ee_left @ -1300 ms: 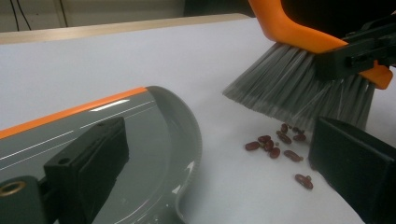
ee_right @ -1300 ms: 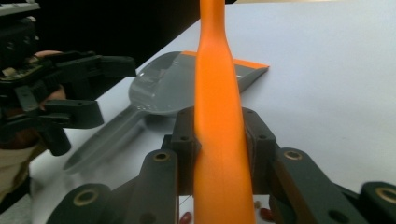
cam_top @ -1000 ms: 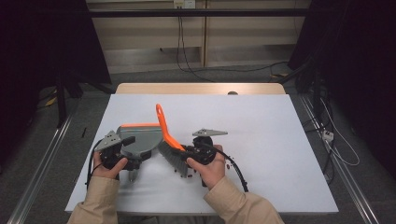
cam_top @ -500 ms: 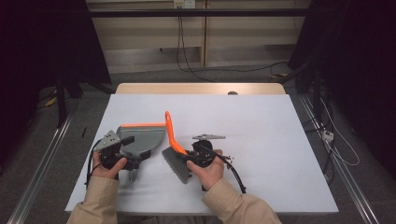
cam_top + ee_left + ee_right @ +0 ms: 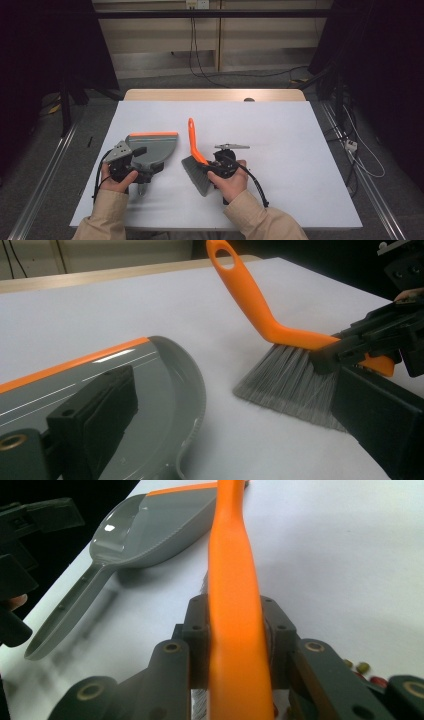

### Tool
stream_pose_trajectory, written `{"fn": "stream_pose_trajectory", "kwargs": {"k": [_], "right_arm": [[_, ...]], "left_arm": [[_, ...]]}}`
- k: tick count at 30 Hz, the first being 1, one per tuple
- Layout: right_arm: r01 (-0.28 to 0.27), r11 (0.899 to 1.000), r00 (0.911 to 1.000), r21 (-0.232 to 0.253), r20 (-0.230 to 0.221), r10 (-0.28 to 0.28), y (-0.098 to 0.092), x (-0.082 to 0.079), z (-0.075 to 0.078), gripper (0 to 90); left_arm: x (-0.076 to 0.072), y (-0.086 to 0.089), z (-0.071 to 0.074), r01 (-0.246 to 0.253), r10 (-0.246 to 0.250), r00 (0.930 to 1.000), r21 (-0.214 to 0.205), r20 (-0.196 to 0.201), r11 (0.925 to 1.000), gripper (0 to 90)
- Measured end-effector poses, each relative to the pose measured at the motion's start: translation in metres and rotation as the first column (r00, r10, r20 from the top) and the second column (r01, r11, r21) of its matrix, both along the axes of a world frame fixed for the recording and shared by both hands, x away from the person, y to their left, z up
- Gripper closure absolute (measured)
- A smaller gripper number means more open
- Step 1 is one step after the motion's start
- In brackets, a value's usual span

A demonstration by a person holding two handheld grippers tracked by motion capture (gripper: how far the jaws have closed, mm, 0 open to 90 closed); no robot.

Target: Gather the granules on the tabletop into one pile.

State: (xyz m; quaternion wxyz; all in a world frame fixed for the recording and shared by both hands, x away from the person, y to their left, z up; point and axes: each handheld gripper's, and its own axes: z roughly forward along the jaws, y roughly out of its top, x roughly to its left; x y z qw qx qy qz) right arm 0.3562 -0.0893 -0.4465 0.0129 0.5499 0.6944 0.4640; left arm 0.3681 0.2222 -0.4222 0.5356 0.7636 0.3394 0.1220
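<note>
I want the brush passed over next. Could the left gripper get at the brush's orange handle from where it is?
Probably not yet: the left gripper is at the dustpan.

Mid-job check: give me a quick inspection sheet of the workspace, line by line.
Surface: white table, bare around the work.
Job's things: grey dustpan with orange lip; orange-handled brush, bristles touching the table.
Clutter: small bits by the right gripper, too small to identify.
Grippers: left gripper on the dustpan, grip unclear; right gripper shut on the brush.
Cables: one trails from each gripper; more on the floor.
Surroundings: dark curtains, wooden panels.
</note>
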Motion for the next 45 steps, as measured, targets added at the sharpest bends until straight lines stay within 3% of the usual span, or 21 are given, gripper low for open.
{"fn": "stream_pose_trajectory", "kwargs": {"k": [20,45], "right_arm": [[0.047,0.999,0.9989,0.003,-0.012,-0.046,-0.015,-0.004,-0.002,70.3],[0.107,0.994,0.9942,-0.025,-0.008,-0.107,-0.055,-0.009,0.001,70.4]], "left_arm": [[0.0,0.001,0.001,-0.006,0.006,1.0,0.003,0.006,1.0,4.8],[0.002,-0.001,-0.001,-0.003,0.003,1.0,0.008,0.003,1.0,4.8]]}}
